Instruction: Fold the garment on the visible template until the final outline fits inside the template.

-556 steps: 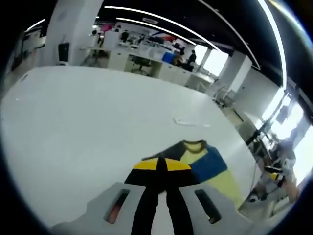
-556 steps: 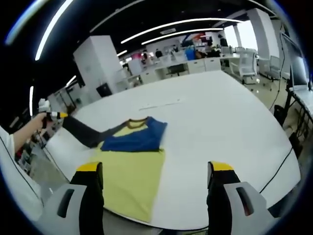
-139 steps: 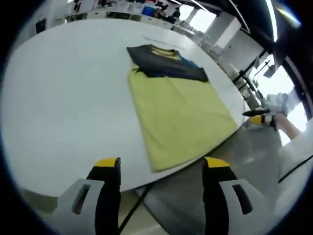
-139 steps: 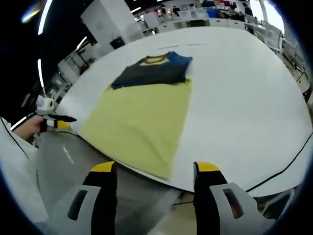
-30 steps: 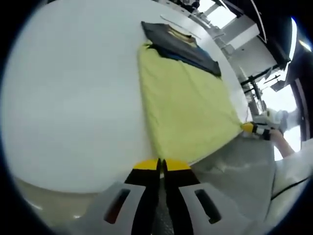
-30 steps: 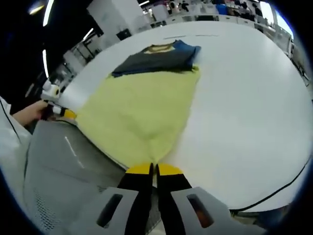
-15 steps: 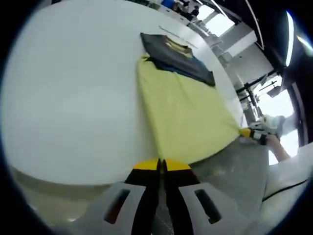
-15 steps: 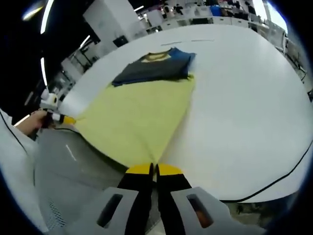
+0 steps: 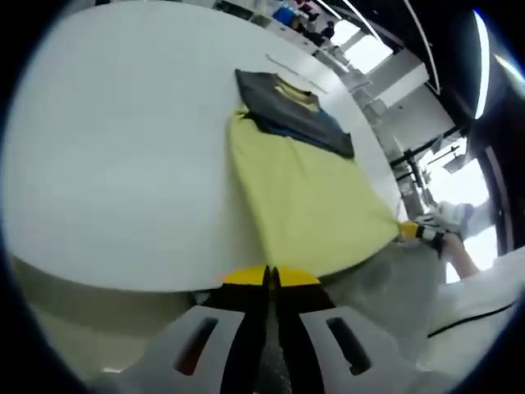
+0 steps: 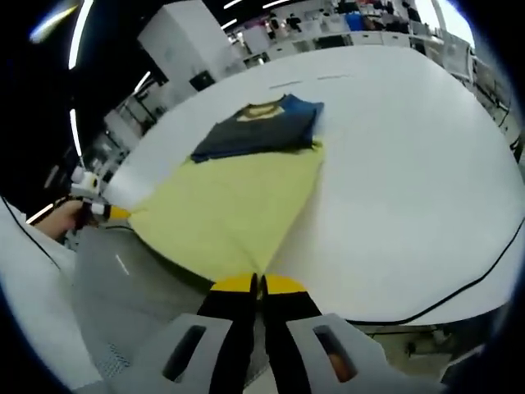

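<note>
Both tongs, left (image 9: 270, 277) and right (image 10: 258, 284), stay clenched on the garment's (image 10: 230, 205) hem corners, now lifted higher off the table (image 10: 394, 164).

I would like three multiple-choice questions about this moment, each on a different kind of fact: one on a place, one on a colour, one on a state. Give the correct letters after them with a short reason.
1. Where do the folded dark sleeves lie?
A. across the collar end of the garment
B. on the floor
C. over the hem

2. What colour is the body of the garment?
A. red
B. pale yellow
C. white

3. How does the right gripper stand?
A. wide open above the table
B. shut on a hem corner
C. shut on the collar

Answers:
1 A: the sleeves cross the top near the collar, far from both grippers.
2 B: the wide part is pale yellow on the white table.
3 B: its jaws meet on the near corner, as the left gripper does on the other.
</note>
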A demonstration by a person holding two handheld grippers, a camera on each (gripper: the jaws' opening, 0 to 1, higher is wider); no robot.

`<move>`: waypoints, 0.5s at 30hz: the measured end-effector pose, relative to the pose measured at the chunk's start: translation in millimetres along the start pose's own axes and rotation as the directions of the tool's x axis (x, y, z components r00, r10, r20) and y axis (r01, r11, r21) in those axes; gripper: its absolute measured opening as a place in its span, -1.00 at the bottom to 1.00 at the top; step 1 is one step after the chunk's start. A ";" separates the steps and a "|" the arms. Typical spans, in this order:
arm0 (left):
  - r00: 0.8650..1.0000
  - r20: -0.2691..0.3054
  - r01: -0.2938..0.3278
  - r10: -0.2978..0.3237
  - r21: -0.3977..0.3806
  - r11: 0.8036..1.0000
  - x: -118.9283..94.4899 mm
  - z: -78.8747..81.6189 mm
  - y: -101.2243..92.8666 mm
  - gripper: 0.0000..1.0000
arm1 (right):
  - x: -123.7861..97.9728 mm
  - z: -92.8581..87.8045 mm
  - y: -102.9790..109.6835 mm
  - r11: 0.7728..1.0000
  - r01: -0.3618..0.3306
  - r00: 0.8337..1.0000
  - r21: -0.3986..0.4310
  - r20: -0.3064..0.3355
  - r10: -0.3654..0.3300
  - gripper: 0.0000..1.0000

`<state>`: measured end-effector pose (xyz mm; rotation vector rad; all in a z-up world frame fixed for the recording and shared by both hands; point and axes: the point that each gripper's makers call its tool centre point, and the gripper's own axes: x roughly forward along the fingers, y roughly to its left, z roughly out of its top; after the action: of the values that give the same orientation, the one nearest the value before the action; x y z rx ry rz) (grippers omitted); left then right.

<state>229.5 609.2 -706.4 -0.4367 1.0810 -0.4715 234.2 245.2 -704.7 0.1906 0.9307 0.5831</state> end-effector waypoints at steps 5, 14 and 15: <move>1.000 0.019 0.010 -0.009 -0.002 1.000 -7.1 0.5 -5.1 -1.00 | -5.6 -1.1 3.4 1.000 0.001 1.000 -0.003 0.005 -0.001 -0.94; 0.999 0.034 0.023 -0.023 0.000 1.000 -16.1 1.4 -12.1 -1.00 | -14.6 0.1 8.3 1.000 -0.004 1.000 -0.004 0.018 0.004 -0.94; 0.999 0.034 0.025 -0.025 0.001 1.000 -17.4 1.3 -12.7 -1.00 | -15.5 0.0 8.7 1.000 -0.005 1.000 -0.005 0.019 0.005 -0.94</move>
<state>222.0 608.7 -686.2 -0.4569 1.0437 -0.4843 223.7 243.9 -690.4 0.1937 0.9109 0.5873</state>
